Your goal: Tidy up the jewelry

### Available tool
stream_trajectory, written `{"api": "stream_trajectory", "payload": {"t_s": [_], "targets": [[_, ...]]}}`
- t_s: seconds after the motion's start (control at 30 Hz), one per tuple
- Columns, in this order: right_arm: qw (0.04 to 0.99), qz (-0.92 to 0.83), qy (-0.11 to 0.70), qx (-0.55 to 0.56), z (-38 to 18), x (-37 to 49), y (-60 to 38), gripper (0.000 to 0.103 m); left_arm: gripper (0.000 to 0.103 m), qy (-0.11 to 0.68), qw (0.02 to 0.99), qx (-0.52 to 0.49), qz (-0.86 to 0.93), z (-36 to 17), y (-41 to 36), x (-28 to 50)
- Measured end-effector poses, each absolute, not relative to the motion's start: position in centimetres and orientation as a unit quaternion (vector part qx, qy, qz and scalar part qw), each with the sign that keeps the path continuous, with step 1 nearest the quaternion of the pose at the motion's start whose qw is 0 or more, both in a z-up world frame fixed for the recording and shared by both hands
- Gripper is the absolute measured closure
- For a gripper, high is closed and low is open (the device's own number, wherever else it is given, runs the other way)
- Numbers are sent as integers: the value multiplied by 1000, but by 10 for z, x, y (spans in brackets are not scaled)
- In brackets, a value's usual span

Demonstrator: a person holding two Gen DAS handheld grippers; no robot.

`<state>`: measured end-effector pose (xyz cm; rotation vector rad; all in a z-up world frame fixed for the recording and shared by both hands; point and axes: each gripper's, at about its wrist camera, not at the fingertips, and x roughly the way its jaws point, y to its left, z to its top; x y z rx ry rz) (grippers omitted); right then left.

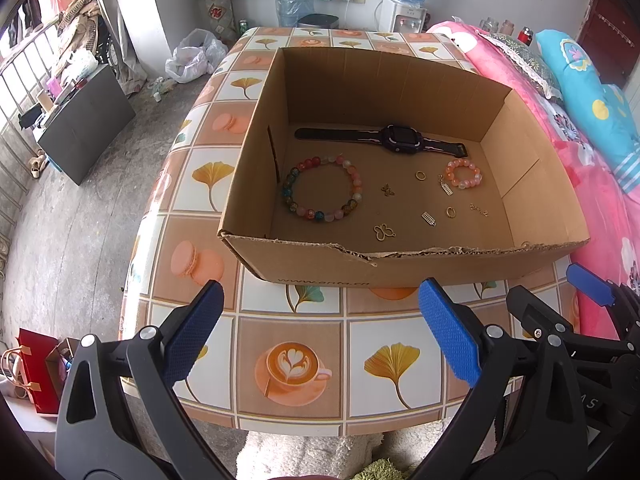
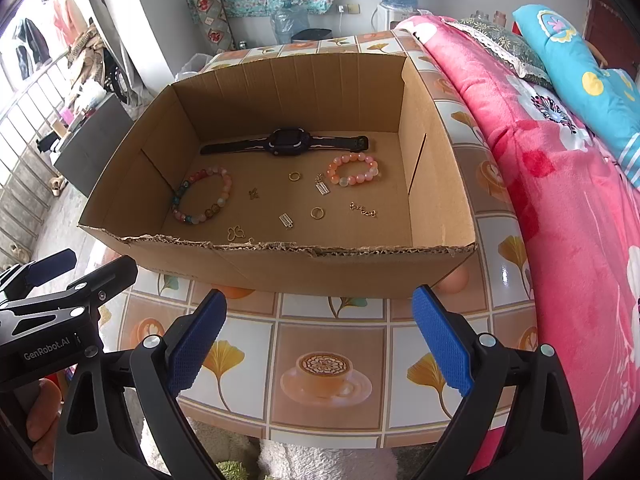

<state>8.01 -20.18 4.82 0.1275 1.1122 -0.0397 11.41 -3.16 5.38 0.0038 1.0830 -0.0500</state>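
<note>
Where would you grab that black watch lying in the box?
Take the watch by its raised case, coming straight down from above: it lies flat on the cardboard box floor, straps stretched sideways, so gripper fingers would close front-to-back across the case.

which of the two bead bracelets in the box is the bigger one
The multicoloured bracelet by the left wall of the cardboard box. It makes a wider loop of mixed pink, blue and amber beads; the peach bracelet below the watch strap is a smaller, tighter ring.
</note>
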Motion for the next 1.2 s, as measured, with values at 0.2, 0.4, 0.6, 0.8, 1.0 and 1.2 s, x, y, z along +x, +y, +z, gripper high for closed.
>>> {"api": "stream_trajectory", "payload": {"t_s": [0.2, 0.4, 0.6, 0.8, 1.0, 1.2], "targets": [[847, -19, 528, 62, 48, 79, -203, 12, 9, 515, 857, 2, -24, 54, -32, 114], [846, -19, 528, 63, 48, 79, -203, 12, 9, 516, 856, 1, -24, 54, -32, 114], [846, -21, 528, 64, 46, 78, -204, 12, 9, 517, 856, 1, -25, 53, -32, 114], [846, -21, 528, 64, 46, 78, -204, 12, 9, 518, 855, 0, -25, 53, -32, 114], [847, -20, 528, 63, 46, 78, -204, 12, 9, 519, 855, -1, -26, 52, -32, 114], [846, -21, 529, 63, 46, 78, -205, 12, 9, 521, 853, -3, -26, 49, -34, 113]]}}
